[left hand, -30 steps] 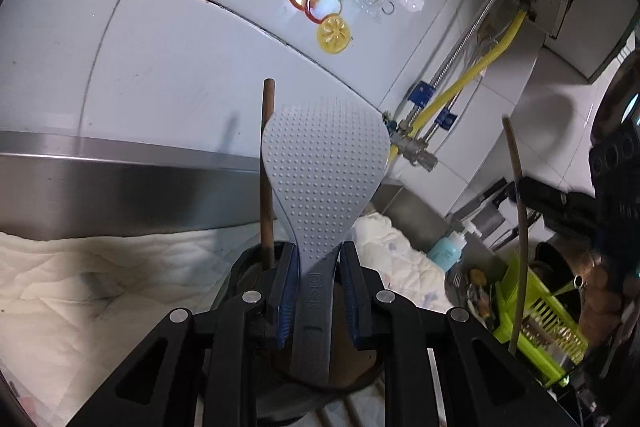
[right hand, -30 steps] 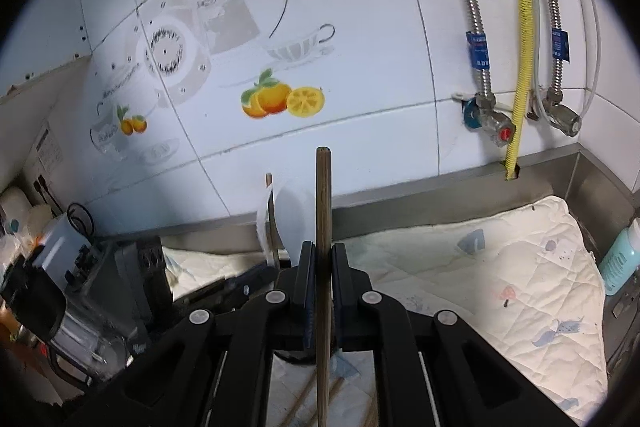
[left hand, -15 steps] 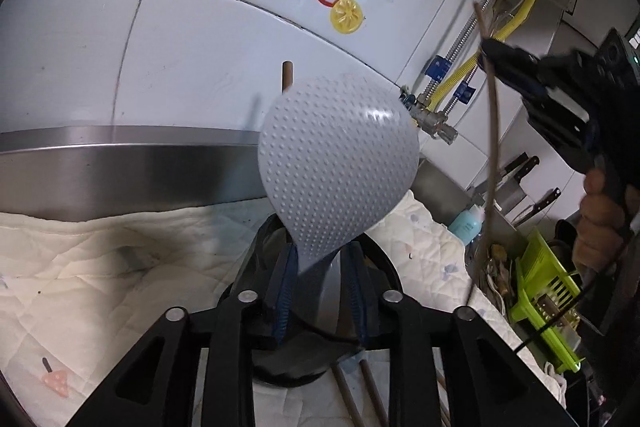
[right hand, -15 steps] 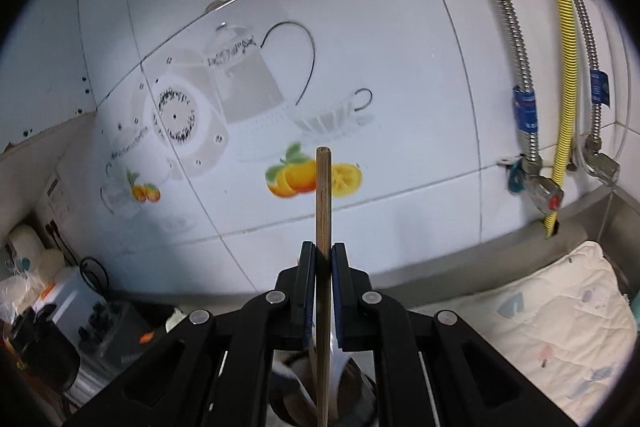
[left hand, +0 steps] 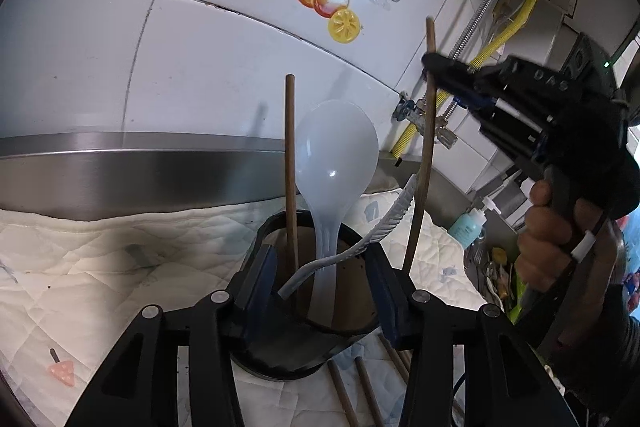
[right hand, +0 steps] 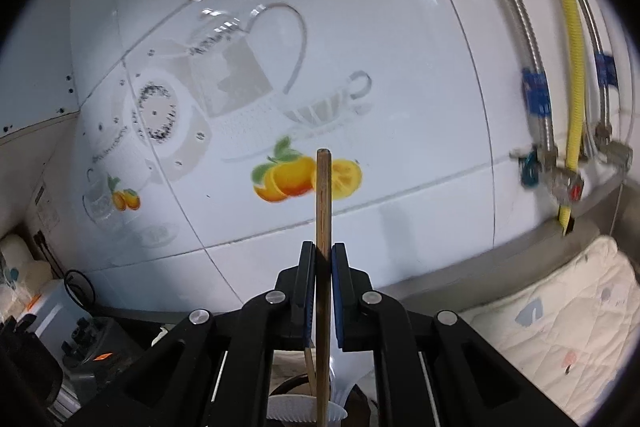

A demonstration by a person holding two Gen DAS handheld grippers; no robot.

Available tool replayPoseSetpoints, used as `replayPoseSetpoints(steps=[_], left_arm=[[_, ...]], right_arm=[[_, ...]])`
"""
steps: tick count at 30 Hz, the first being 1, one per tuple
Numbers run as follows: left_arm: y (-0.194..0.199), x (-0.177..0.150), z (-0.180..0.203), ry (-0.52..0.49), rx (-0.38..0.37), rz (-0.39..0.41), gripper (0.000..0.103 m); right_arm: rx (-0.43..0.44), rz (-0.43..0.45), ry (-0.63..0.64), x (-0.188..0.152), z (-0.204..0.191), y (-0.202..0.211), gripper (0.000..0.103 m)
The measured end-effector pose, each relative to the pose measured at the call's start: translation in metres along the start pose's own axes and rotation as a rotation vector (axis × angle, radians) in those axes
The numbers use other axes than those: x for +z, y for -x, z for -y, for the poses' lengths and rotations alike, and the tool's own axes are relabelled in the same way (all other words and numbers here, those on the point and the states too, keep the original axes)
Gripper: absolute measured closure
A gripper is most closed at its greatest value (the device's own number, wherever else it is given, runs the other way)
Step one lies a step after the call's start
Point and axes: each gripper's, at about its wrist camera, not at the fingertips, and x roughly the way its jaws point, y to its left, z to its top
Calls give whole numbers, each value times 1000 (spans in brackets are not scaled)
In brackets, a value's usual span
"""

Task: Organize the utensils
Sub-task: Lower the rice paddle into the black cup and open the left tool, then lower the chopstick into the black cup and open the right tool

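Note:
A black utensil cup [left hand: 280,351] stands on the quilted cloth. In it are an upright brown chopstick [left hand: 290,167], a white spoon [left hand: 338,155] and a dotted rice paddle [left hand: 386,223], seen edge-on and leaning right. My left gripper [left hand: 320,267] is opening; its jaws stand wide either side of the paddle's handle without pressing it. My right gripper [left hand: 430,61], held by a hand, is shut on a second chopstick [left hand: 420,179] whose lower end reaches the cup's right rim. In the right wrist view that gripper [right hand: 323,259] pinches the chopstick [right hand: 323,203] upright above the spoon [right hand: 342,367].
A steel ledge [left hand: 120,167] and tiled wall lie behind the cup. Loose chopsticks [left hand: 348,395] lie on the cloth [left hand: 100,267] at the cup's foot. A blue bottle [left hand: 466,227] and cluttered items stand far right. Pipes and a yellow hose [right hand: 572,107] run down the wall.
My left jaws spread and let go of the paddle, which turned edge-on and tipped right in the cup, uncovering the spoon. The right gripper brought its chopstick over to the cup.

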Motion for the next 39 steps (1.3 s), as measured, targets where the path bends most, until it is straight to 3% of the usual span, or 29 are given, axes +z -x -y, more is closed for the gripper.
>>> replayPoseSetpoints(steps=[5, 13, 17, 21, 28, 39], left_arm=[[4, 1, -8, 44, 31, 6, 50], [14, 1, -12, 52, 39, -2, 49], [18, 3, -12, 58, 48, -4, 49], [25, 2, -9, 60, 45, -2, 49], [30, 0, -1, 35, 54, -4, 48], [37, -5, -4, 43, 88, -1, 48]], right_arm=[[-18, 5, -34, -7, 6, -3, 93], [-3, 46, -24, 11, -3, -4, 93], [-37, 41, 27, 1, -7, -6, 93], [-48, 10, 0, -12, 0, -9, 93], [-8, 17, -27, 0, -5, -2, 93], [50, 61, 55, 23, -45, 9, 93]])
